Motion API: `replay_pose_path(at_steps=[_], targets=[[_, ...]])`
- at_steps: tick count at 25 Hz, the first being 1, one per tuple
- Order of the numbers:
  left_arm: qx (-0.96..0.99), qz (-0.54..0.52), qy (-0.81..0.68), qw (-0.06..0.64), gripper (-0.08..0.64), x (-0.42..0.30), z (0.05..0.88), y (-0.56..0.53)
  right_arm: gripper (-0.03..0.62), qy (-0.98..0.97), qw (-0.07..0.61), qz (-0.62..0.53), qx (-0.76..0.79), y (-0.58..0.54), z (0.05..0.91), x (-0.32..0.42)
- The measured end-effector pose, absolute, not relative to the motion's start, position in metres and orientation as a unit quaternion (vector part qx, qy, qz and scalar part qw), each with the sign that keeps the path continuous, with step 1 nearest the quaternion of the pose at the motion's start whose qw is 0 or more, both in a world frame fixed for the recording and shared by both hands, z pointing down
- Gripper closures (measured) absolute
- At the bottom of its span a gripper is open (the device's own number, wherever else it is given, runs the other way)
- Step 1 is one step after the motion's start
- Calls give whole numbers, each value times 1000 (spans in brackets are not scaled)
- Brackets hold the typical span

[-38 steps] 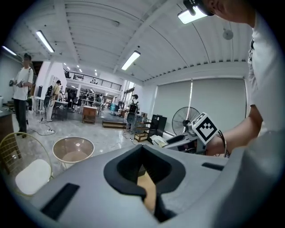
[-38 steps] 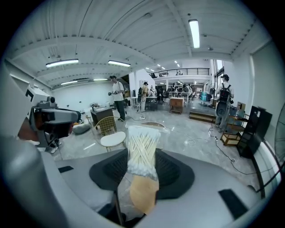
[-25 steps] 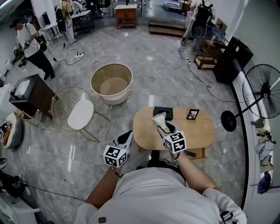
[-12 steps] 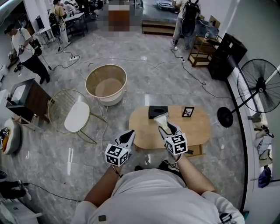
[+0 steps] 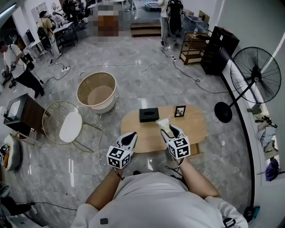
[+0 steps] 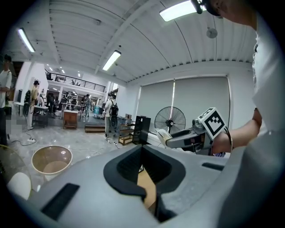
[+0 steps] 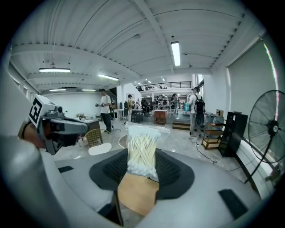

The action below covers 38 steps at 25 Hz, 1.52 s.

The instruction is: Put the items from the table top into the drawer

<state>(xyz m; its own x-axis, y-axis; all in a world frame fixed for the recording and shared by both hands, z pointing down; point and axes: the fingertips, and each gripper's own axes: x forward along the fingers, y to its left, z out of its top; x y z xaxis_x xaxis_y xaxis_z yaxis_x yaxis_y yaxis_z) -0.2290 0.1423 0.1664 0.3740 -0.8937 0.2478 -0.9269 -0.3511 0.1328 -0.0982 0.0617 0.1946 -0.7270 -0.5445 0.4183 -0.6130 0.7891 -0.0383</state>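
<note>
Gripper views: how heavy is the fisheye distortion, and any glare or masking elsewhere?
Right gripper view: strong fisheye with dark corners, yet the bag of cotton swabs is sharp. Left gripper view: same bending; the ceiling light blows out. Head view: a mosaic patch at top, glossy floor reflections.

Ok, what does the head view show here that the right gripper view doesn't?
Head view only: the black box and the picture frame on the table top. Right gripper view only: the jaws pressed on a bag of cotton swabs, with the sticks plainly readable. Both: the right gripper with that bag, a patch of the wooden table, and the standing fan.
</note>
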Motion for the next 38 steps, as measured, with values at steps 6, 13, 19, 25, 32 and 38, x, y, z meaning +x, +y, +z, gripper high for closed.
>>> replay_pose_path(at_steps=[6, 13, 19, 25, 32, 38], targets=[[833, 73, -534, 125, 551, -143, 168, 118, 393, -917, 193, 94, 335, 44, 194, -7], [848, 78, -509, 122, 551, -43, 171, 99, 393, -907, 194, 105, 359, 40, 202, 100], [864, 85, -481, 121, 551, 38, 180, 94, 393, -896, 188, 116, 387, 46, 211, 180], [880, 101, -449, 120, 551, 102, 183, 91, 393, -883, 176, 131, 414, 51, 213, 241], [893, 115, -419, 120, 551, 146, 191, 81, 393, -870, 169, 154, 436, 57, 226, 279], [897, 119, -406, 125, 551, 159, 199, 67, 393, -862, 177, 168, 445, 53, 239, 293]])
